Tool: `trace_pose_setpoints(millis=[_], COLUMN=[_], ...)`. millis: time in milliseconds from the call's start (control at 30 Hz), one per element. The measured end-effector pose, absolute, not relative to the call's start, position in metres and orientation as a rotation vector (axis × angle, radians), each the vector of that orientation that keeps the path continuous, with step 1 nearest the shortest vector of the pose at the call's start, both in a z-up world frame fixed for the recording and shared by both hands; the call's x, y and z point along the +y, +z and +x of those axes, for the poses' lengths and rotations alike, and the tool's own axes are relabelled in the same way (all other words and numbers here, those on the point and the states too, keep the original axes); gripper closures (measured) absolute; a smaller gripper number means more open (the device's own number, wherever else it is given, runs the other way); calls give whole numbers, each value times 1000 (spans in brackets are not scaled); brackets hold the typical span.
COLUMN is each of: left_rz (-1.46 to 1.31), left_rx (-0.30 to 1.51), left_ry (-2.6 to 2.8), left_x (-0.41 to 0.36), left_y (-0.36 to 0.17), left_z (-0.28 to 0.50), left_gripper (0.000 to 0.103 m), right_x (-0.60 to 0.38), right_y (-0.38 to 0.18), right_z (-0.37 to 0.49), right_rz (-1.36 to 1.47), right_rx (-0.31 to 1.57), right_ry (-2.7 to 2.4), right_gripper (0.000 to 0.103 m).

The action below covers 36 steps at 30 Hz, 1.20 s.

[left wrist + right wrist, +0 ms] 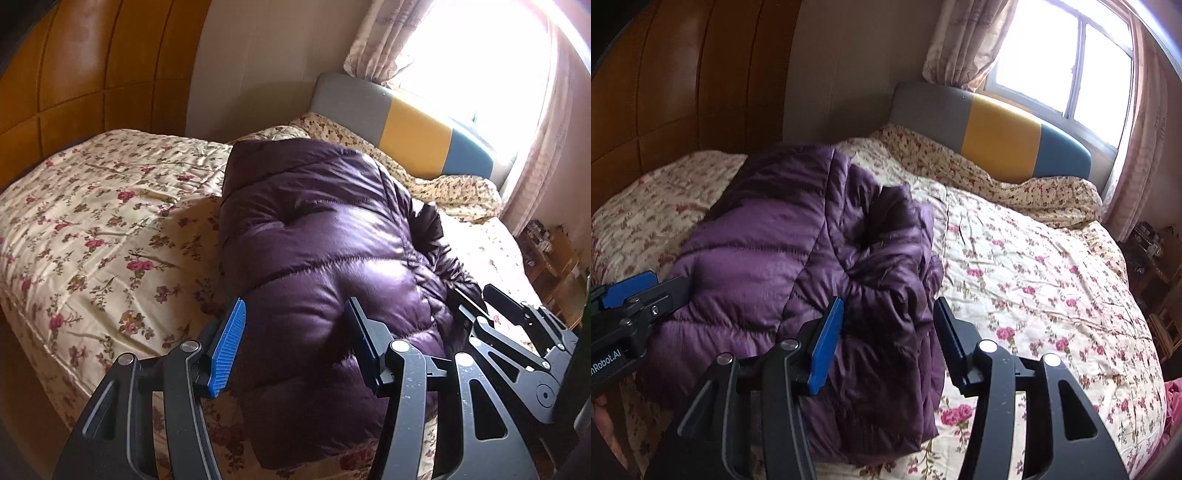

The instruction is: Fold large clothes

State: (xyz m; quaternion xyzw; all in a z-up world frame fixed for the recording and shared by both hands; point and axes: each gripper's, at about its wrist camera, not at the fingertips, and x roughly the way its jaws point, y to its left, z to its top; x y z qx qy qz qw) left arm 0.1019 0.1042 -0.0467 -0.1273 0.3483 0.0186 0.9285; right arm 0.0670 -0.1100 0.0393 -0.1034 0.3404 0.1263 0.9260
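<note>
A purple quilted puffer jacket (314,258) lies folded in a thick bundle on the floral bedspread (92,229). It also shows in the right wrist view (798,266), with crumpled folds on its right side. My left gripper (293,345) is open and empty, hovering above the near end of the jacket. My right gripper (888,341) is open and empty, above the jacket's near right edge. The right gripper also shows at the right of the left wrist view (480,302). The left gripper shows at the left edge of the right wrist view (631,291).
The bed has a grey, yellow and blue headboard (997,136) under a bright window (1067,59) with curtains. A crumpled floral duvet (1015,184) lies along the headboard. Brown padded wall panels (92,74) stand at the left. Cluttered wooden furniture (554,258) stands at the far right.
</note>
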Motion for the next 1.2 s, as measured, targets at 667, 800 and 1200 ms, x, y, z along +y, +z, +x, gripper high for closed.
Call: trace_pose_setpoints(millis=[667,800,1200], left_rz=[-240,-242,-218], left_rx=[741,724,692], left_ry=[95,121,203], left_x=[101,104,108], left_y=[-60,-52,-30], left_z=[105,93,56], left_gripper=[24,14,4], right_x=[-120,-122,-121], right_y=[24,37,55], right_z=[64,53,18], right_rz=[-187,-181,-187], right_rx=[760,728,751], right_ry=[251,259,280], right_gripper=[42,35,15])
